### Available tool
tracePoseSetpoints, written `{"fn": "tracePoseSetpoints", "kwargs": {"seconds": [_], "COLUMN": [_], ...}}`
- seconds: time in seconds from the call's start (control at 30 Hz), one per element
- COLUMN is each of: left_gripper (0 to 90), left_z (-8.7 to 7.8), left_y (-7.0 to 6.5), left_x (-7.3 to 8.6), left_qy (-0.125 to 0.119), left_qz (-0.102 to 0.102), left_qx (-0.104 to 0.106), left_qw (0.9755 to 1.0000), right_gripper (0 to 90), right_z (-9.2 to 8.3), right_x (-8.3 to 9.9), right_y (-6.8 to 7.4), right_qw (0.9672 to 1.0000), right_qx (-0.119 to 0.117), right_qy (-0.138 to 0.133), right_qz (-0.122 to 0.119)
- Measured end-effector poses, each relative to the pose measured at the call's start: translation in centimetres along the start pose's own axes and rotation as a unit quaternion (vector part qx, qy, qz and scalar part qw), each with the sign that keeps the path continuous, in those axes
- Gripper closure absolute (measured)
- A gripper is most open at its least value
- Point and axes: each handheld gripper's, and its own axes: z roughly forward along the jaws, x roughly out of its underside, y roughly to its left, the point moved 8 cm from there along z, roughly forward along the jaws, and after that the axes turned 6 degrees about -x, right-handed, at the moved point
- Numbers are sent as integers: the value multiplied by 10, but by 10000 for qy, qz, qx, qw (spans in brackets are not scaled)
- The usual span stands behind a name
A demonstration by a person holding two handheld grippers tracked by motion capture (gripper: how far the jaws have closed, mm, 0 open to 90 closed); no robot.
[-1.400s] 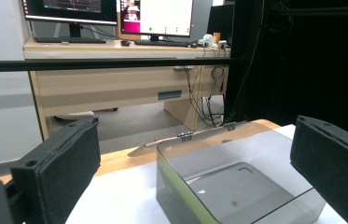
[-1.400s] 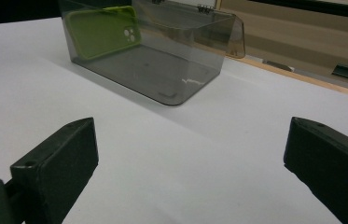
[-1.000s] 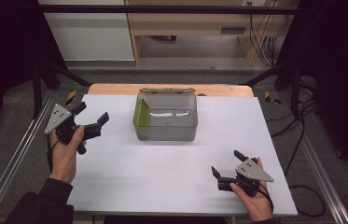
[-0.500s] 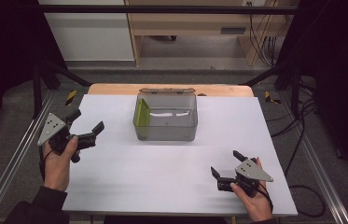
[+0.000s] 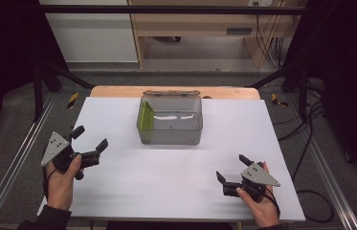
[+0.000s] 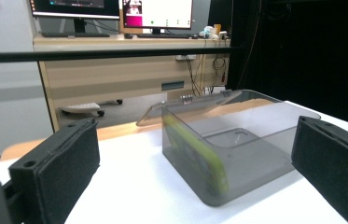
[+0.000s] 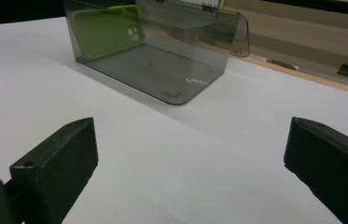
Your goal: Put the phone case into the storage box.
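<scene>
1 box, 1 phone case, 2 grippers w/ jaws apart.
Left gripper (image 5: 89,143) hovering near-left, right gripper (image 5: 232,168) near-right; green phone case (image 5: 146,116) leaning in smoky box (image 5: 170,132) at far centre.

The high view looks forward and down from above the near edge of the white table (image 5: 176,167), taking in the whole top with the clear grey box (image 5: 170,122) toward its far side. The left gripper view sits low and close to the box (image 6: 227,149), facing its left end. The right gripper view looks from farther off at its near-right corner (image 7: 153,51). All three share that box.
</scene>
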Motion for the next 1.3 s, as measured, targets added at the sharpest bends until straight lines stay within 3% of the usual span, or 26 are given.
{"fn": "tracePoseSetpoints", "kwargs": {"seconds": [0.47, 1.3], "left_gripper": [8, 8], "left_z": [-15, -30], "left_y": [-4, -16], "left_x": [19, 38], "left_qy": [-22, -119], "left_qz": [-188, -5], "left_qx": [54, 79], "left_qw": [9998, 9999], "right_gripper": [32, 36], "right_z": [0, -6], "right_x": [1, -1], "right_y": [-1, -12], "right_qw": [10000, 9998], "right_qx": [-8, 129], "right_qy": [31, -115], "right_qz": [4, -16]}}
